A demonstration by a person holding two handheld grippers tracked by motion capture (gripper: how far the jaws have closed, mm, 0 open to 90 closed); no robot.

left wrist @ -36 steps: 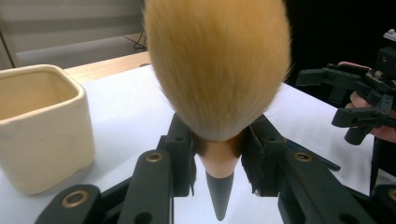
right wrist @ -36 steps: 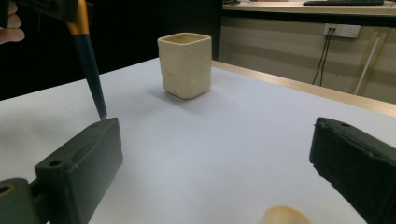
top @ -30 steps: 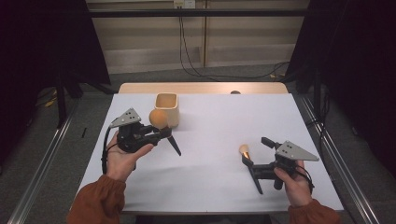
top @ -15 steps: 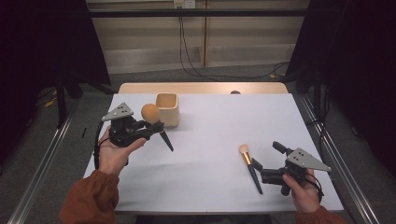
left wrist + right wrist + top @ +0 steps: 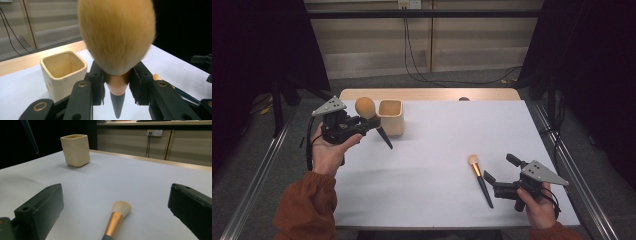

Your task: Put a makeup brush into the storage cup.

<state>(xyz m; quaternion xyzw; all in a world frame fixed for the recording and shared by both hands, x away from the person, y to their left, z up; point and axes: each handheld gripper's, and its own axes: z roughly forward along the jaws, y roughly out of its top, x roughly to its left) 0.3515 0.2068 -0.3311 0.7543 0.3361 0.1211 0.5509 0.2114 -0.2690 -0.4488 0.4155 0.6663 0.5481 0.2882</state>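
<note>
1. The left gripper (image 5: 362,122) pinches a large powder brush (image 5: 365,106) by its copper-coloured ferrule; in the left gripper view the two black pads press on either side of the collar, just under the bristles.
2. That brush has a fat, rounded dome of soft tan bristles, a smooth metallic ferrule and a dark, matte handle that tapers to a point. In the high view the head points up and the handle slants down toward the table.
3. The brush is held above the white tabletop (image 5: 437,135), just to the left of a cream square cup (image 5: 391,117).
4. The cup is open-topped, with rounded corners, thick walls and a slightly dimpled, glazed-looking surface. It stands upright near the table's far edge.
5. The right gripper (image 5: 501,174) has its jaws spread wide and holds nothing.
6. A smaller makeup brush (image 5: 479,178) lies flat on the table between those open jaws, with a pale fluffy tip, a gold ferrule and a slim dark handle.
7. The tabletop is smooth, matte white, with a light wooden strip along its far edge.
8. Compared with a second ago, the left gripper and its brush have risen and drifted left, away from the cup; the right gripper has barely shifted.
</note>
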